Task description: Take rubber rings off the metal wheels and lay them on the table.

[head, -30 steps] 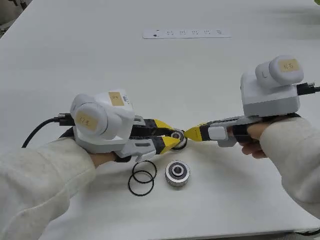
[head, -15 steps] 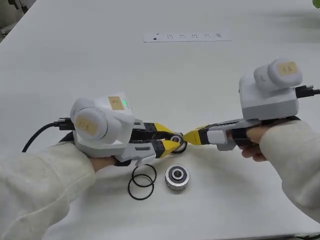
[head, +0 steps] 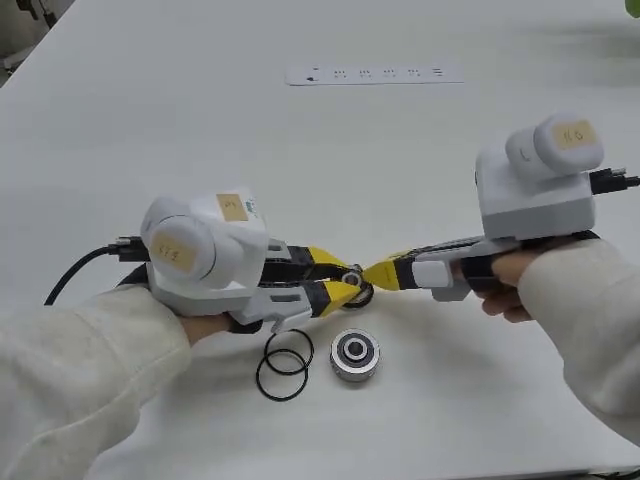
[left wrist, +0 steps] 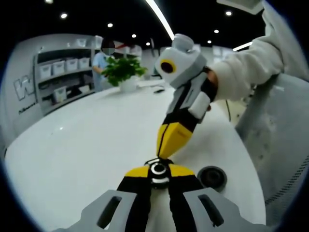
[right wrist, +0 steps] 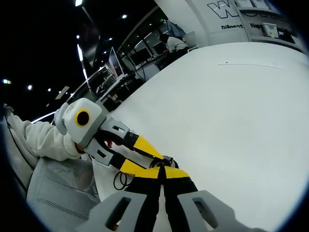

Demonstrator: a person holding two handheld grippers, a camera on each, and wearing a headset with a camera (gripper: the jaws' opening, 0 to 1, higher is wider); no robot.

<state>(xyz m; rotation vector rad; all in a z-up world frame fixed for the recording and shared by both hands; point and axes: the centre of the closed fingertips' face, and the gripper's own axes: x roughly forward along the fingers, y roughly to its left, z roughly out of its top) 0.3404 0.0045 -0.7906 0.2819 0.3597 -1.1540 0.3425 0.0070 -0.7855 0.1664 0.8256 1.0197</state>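
Left gripper view: the left gripper (left wrist: 159, 171) is seen clamped on a wheel (left wrist: 159, 169), which is held between its yellow tips above the table (left wrist: 82, 145). The right gripper (left wrist: 168, 153) is seen entering from above, its jaws pressed together and their tips set against the wheel's rim. A thin black ring (left wrist: 154, 160) is seen at that spot, but whether it is pinched cannot be made out. In the head view, tan stickers (head: 232, 207) are carried on both gripper housings, with handwriting too small to be read. In the right gripper view, a large "W" (right wrist: 218, 7) and a blurred line beginning "Diligent" are shown on a far wall. A second wheel (head: 355, 352) is laid flat on the table, just nearer the person than the held one. Two loose rings (head: 285, 363), overlapping, are laid just beside it, below the left gripper's body. A cable (head: 80, 262) is attached at the left gripper's rear. A power strip (head: 373, 71) is laid well apart, at the far side. A plant (left wrist: 123, 70) and shelves (left wrist: 58, 72) of bins are seen beyond the table, blurred.
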